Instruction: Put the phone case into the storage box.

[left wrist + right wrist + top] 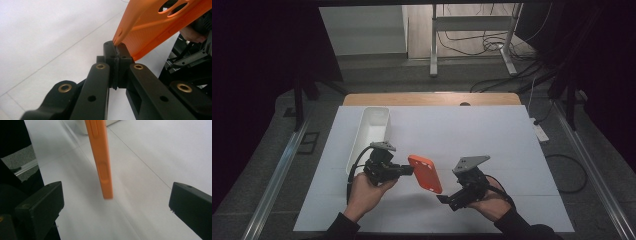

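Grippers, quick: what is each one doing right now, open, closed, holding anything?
Left gripper: closed on the edge of the orange phone case.
Right gripper: open, holding nothing; the case hangs between its jaws.

A bench (492,125) stood under everything, with a long tray (371,131) lying on its left part, running from the far side toward the person. Just in front of the tray's near end was the left claw (404,170), pointing right. Its jaws were clamped on the left edge of a phone case (426,173), which hung tilted above the bench between the two claws. The right claw (447,199) sat to the right of the case and nearer the person, aimed left toward it, jaws spread wide with the case's edge (101,165) lying between them, touching neither.
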Tool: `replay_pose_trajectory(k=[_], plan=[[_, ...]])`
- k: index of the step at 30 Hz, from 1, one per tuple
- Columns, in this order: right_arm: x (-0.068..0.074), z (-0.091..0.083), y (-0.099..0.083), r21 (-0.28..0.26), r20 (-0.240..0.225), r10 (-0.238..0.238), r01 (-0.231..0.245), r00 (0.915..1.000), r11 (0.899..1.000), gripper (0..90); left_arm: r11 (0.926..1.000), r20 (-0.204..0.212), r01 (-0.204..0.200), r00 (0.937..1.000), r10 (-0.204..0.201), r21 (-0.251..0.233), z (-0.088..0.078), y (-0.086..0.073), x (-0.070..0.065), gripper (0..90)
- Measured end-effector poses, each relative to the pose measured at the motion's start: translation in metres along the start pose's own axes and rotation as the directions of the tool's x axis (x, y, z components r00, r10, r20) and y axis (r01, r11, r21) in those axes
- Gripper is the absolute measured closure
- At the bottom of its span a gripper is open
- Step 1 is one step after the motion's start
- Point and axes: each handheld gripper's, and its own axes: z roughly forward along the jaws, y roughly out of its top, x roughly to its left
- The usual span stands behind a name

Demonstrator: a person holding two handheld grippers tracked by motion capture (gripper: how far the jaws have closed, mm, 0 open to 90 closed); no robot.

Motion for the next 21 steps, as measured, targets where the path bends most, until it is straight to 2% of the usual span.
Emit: replay_pose_trajectory(k=[4, 14, 21], plan=[[0.0, -0.005, -0.004, 0.0, 0.016, -0.005, 0.005, 0.9999, 1.0, 0.0, 0.9999, -0.018, -0.014, 0.9997, 0.014, 0.0, -0.003, 0.001, 0.001, 88.9], [0.0, -0.016, -0.012, -0.003, 0.037, -0.009, 0.009, 0.9993, 1.0, 0.0, 1.0, -0.025, 0.001, 0.9997, -0.001, -0.001, -0.006, 0.004, 0.005, 88.9], [-0.001, -0.022, -0.019, 0.007, 0.05, -0.018, 0.018, 0.9986, 1.0, 0.0, 1.0, -0.032, -0.005, 0.9995, 0.005, -0.004, -0.009, 0.008, 0.008, 88.9]])
